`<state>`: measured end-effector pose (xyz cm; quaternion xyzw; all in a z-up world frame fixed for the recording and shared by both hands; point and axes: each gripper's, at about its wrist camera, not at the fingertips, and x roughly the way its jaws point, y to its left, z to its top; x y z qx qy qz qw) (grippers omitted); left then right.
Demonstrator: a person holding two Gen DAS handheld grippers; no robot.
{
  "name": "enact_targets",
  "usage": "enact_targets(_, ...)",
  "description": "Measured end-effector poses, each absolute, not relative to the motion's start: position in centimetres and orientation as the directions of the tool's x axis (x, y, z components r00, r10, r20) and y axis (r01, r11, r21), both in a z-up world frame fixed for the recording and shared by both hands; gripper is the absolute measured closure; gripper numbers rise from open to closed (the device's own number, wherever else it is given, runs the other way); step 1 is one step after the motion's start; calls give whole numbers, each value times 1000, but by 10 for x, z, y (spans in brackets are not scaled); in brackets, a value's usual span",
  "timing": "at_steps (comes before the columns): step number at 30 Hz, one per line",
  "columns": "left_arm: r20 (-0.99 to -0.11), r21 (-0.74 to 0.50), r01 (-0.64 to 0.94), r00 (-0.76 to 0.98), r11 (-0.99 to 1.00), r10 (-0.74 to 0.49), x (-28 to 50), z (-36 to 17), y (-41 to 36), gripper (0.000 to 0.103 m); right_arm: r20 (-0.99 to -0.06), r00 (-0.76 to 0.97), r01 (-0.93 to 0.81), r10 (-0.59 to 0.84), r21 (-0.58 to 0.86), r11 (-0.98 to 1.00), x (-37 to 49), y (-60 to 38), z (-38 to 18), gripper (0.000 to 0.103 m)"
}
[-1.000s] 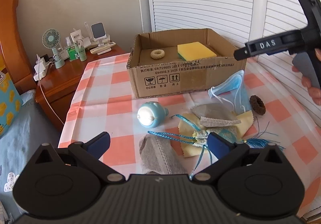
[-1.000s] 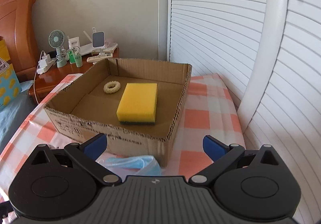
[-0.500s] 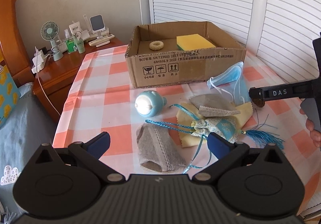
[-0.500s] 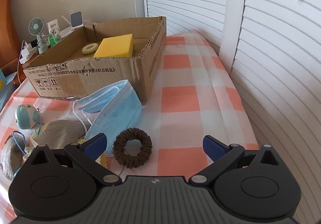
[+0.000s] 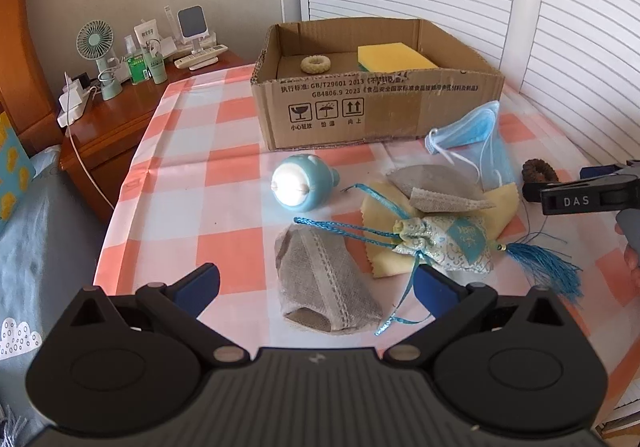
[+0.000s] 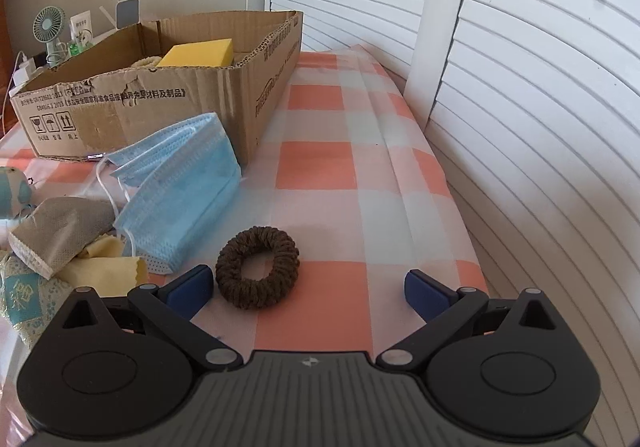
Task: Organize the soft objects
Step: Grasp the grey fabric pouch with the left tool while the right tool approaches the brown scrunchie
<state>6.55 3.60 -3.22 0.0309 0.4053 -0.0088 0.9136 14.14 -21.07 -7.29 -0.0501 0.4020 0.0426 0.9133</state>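
Note:
An open cardboard box (image 5: 380, 103) at the back of the checked table holds a yellow sponge (image 5: 392, 57) and a cream ring (image 5: 315, 64). In front of it lie a blue face mask (image 6: 180, 187), a brown scrunchie (image 6: 258, 267), two grey pouches (image 5: 324, 287) (image 5: 432, 187), a yellow cloth (image 5: 500, 203), a tasselled sachet (image 5: 452, 243) and a blue round toy (image 5: 300, 187). My right gripper (image 6: 308, 287) is open and low over the table, its left finger beside the scrunchie. My left gripper (image 5: 316, 285) is open above the nearer grey pouch, holding nothing.
White louvred doors (image 6: 520, 87) run close along the table's right edge. A wooden nightstand (image 5: 120, 119) at the left carries a small fan, bottles and a remote. Bedding (image 5: 36, 247) lies below the table's left edge. A hand (image 5: 632, 259) holds the right gripper.
My right gripper has come down from over the box to the table beside the brown scrunchie. My left gripper has pulled back a little. Both stayed open.

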Motion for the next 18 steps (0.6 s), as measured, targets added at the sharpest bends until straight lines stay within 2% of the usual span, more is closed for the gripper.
enact_targets(5,-775,22,24,632,999,2,73,-48,42,1,-740,670,-142,58,-50,989,138,-209,-73,0)
enact_targets(12,-807,-79,-67,590,995,-24,84,-70,64,1,-732,678,-134,62,-40,990,137,-210,-75,0)
enact_targets(18,-802,-18,-20,598,1000,-2,83,-73,63,0,-734,677,-124,53,-43,991,136,-209,-74,0)
